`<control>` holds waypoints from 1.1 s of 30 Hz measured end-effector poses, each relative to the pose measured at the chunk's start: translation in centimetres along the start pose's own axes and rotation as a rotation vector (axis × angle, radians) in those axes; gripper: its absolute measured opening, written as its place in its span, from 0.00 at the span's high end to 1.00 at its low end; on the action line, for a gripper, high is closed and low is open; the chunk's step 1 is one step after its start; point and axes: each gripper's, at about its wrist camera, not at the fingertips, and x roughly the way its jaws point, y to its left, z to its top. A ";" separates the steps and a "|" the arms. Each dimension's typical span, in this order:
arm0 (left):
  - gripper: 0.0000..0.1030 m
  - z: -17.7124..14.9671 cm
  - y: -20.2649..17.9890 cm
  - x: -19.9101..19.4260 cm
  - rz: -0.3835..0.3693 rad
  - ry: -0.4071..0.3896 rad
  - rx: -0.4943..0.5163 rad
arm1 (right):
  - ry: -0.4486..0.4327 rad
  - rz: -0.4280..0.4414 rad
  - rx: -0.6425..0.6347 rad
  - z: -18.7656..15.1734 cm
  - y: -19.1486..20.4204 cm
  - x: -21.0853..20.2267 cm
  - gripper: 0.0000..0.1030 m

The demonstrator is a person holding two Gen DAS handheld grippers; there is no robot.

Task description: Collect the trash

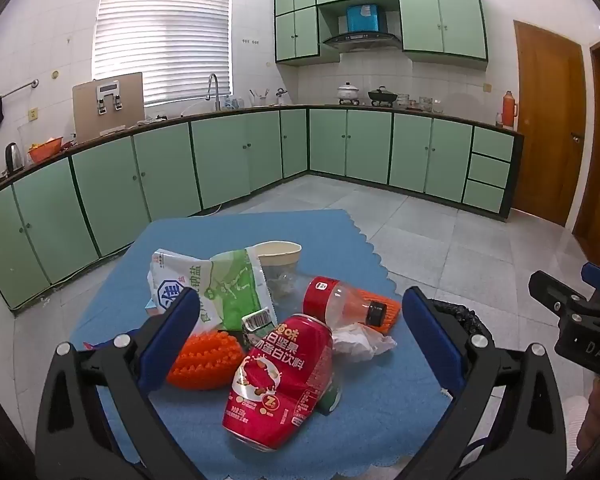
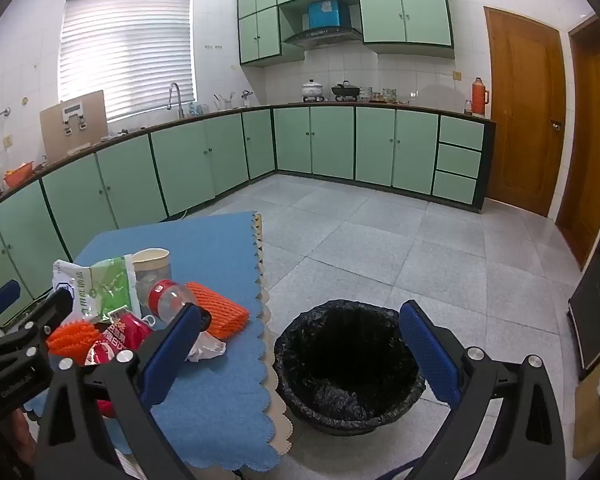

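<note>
Trash lies heaped on a blue mat (image 1: pixel 236 232): a red drink can (image 1: pixel 280 376) on its side, a clear bottle with red label (image 1: pixel 340 300), a green-white bag (image 1: pixel 216 288), a paper cup (image 1: pixel 280 258), crumpled tissue (image 1: pixel 360 344), orange foam netting (image 1: pixel 388 312) and an orange spiky ball (image 1: pixel 204 364). My left gripper (image 1: pixel 300 320) is open above the can, empty. My right gripper (image 2: pixel 300 328) is open and empty over a bin with a black liner (image 2: pixel 344 364) on the floor right of the table. The heap shows in the right wrist view (image 2: pixel 120 320).
Green kitchen cabinets (image 1: pixel 236 152) run along the left and back walls. Wooden doors (image 2: pixel 524 112) stand at the right. Grey tiled floor (image 2: pixel 380 240) surrounds the table and bin. The right gripper's body shows at the left view's right edge (image 1: pixel 580 320).
</note>
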 end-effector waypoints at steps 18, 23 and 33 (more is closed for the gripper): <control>0.05 0.2 -0.2 -0.2 0.001 -0.003 -0.004 | -0.008 0.004 -0.002 0.1 -0.2 -0.2 0.06; 0.05 0.1 0.0 -0.2 0.002 -0.010 -0.005 | -0.011 0.006 0.000 0.1 0.0 -0.3 0.06; 0.05 0.1 -0.1 -0.3 0.003 -0.012 -0.004 | -0.018 0.010 0.003 0.0 0.0 -0.5 0.06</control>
